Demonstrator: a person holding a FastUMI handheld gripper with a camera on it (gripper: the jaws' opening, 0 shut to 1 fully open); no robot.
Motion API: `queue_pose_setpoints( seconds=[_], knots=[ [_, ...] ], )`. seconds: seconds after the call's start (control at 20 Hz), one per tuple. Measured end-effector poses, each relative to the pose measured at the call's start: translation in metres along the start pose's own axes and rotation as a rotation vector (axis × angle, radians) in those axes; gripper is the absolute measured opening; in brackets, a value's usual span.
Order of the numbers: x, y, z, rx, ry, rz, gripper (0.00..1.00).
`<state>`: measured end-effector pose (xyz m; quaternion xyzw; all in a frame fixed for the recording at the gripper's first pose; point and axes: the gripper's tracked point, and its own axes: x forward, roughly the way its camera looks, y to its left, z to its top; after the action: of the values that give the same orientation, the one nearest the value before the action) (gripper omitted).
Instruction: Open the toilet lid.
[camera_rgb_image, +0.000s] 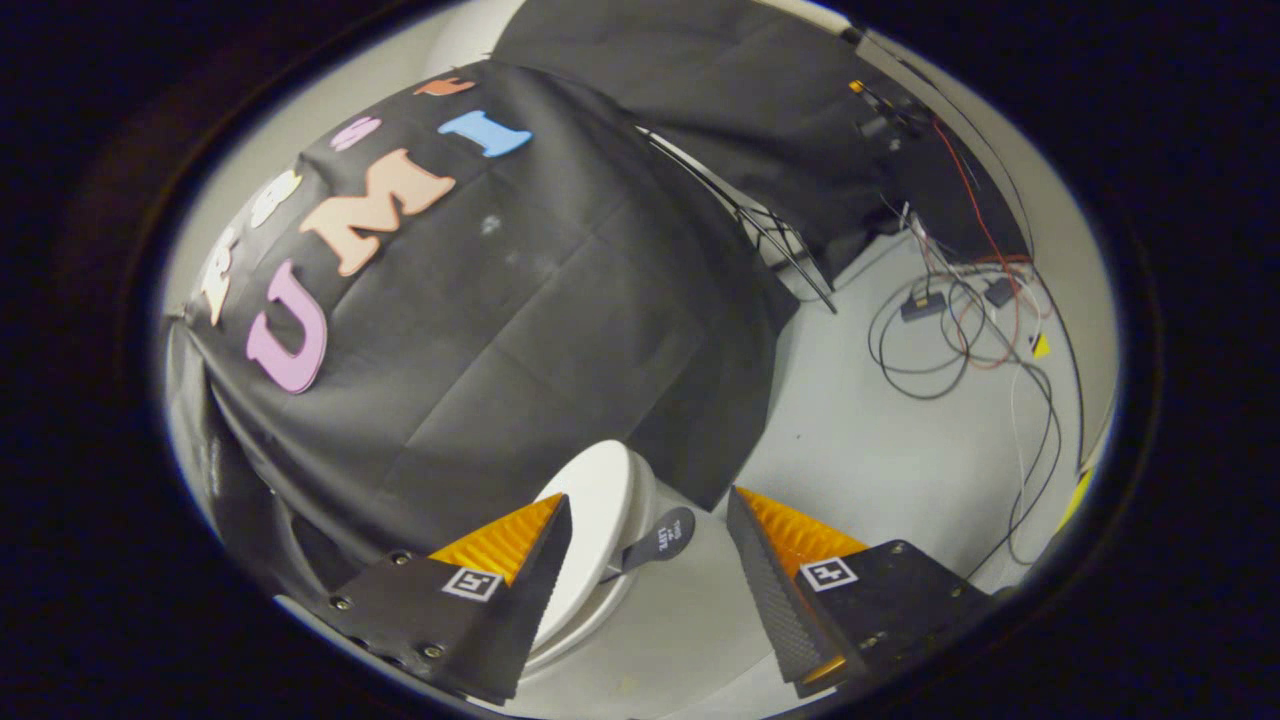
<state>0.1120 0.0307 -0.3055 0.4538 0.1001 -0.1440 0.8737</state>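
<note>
A white toilet with its lid (592, 520) down sits against the black cloth wall, just ahead of my left finger and partly hidden behind it. A dark lift tab (660, 541) sticks out from the lid's edge into the gap between the fingers. My gripper (648, 508) is open, with nothing held. Its fingers hover above and a little short of the toilet, the tab lying below the gap nearer the left finger. The whole view is tilted.
Pale grey floor (880, 450) spreads beyond the right finger. A tangle of cables and small boxes (950, 320) lies on it farther off. A thin black stand (780, 245) leans by the cloth wall (520, 330).
</note>
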Motion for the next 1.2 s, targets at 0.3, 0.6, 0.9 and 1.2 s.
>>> queue_pose_setpoints(
  seconds=[0.3, 0.6, 0.9, 1.2],
  knots=[
    [0.039, -0.011, -0.028, 0.138, 0.049, -0.015, 0.71],
    [0.053, -0.003, -0.048, 0.181, 0.11, -0.013, 0.29],
    [0.041, 0.025, -0.031, 0.171, 0.091, 0.044, 0.04],
    [0.015, 0.121, 0.013, 0.027, -0.013, 0.193, 0.03]
  ],
)
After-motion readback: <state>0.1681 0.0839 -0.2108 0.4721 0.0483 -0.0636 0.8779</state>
